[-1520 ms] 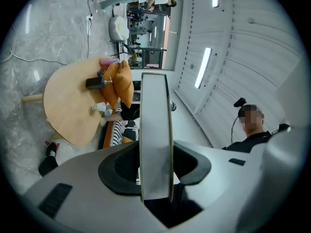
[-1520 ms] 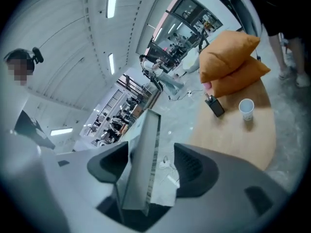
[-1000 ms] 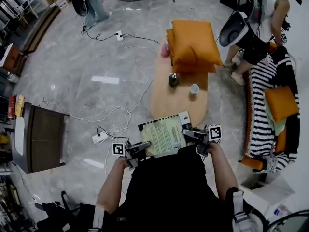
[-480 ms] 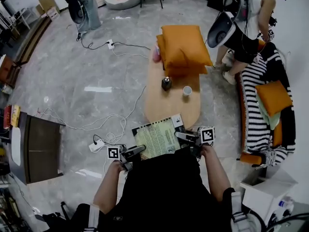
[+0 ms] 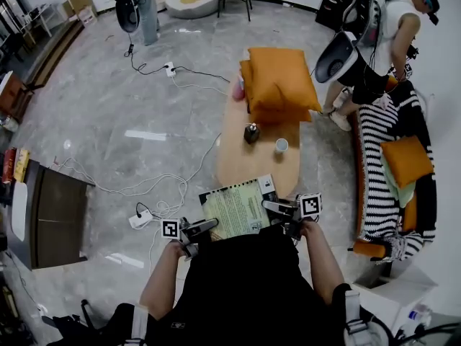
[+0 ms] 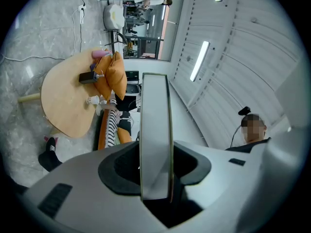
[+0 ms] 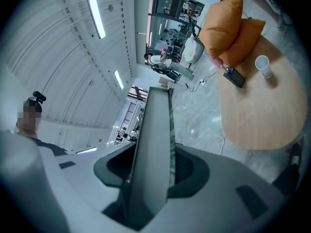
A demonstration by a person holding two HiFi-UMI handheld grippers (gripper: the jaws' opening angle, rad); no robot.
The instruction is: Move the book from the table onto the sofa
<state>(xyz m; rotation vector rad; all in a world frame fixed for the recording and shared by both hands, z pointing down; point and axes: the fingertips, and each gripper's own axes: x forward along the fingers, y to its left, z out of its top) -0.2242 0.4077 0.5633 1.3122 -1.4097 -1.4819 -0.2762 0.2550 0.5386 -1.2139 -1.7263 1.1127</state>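
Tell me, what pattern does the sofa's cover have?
Black and white stripes. The sofa shows best in the head view, at its right side.

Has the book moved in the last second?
No: the book still overlaps the table's near end, as before.

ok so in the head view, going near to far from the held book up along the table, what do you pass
book → white cup → orange cushions; the small dark object sits about level with the cup, so it is left out
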